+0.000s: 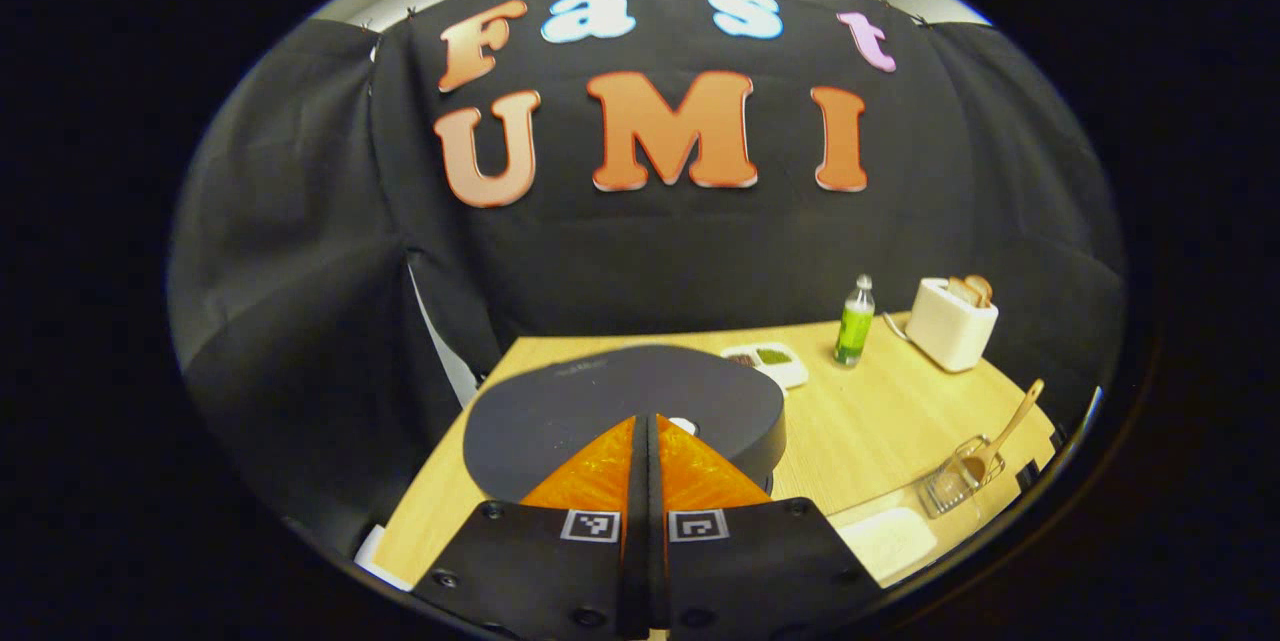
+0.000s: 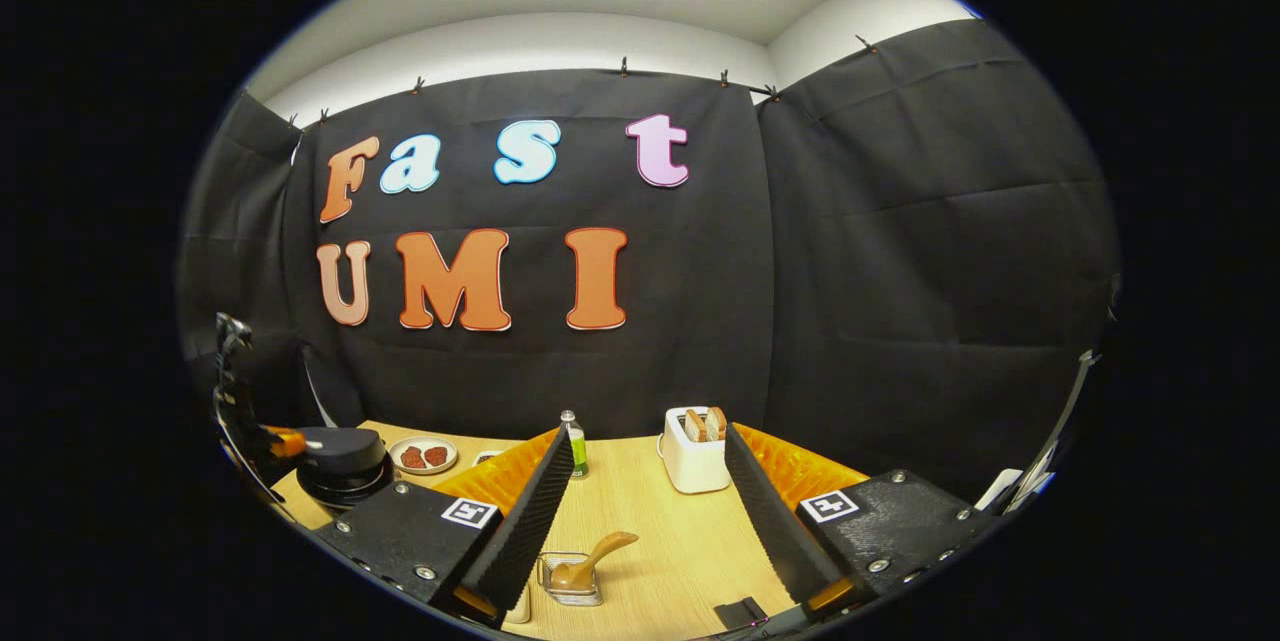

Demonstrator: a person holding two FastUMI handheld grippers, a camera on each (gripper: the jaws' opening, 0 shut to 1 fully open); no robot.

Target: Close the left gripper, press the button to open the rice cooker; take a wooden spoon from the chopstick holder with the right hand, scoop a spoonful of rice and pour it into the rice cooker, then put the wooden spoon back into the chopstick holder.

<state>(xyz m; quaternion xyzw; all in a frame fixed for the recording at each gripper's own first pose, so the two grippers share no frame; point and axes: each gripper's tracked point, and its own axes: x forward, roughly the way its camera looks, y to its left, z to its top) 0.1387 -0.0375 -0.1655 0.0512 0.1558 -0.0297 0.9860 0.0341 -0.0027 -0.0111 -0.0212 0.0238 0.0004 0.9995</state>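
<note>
Left gripper (image 1: 648,426) fingers closed together, empty, poised just above rice cooker (image 1: 600,401) lid near the surface's left edge. Right gripper (image 2: 640,481) wide open, empty; wooden spoon (image 2: 592,561) ahead between fingers in chopstick holder (image 2: 570,579).

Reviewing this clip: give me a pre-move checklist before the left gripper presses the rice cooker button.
1. Left gripper shut: ok, fingers together.
2. Fingertips over the round black rice cooker lid: ok.
3. Aligned with the small white button: cannot tell, it is partly hidden.
4. Lid closed: ok.
5. Wooden spoon in the wire chopstick holder: ok.
6. Right gripper open, holding nothing: ok.
</note>
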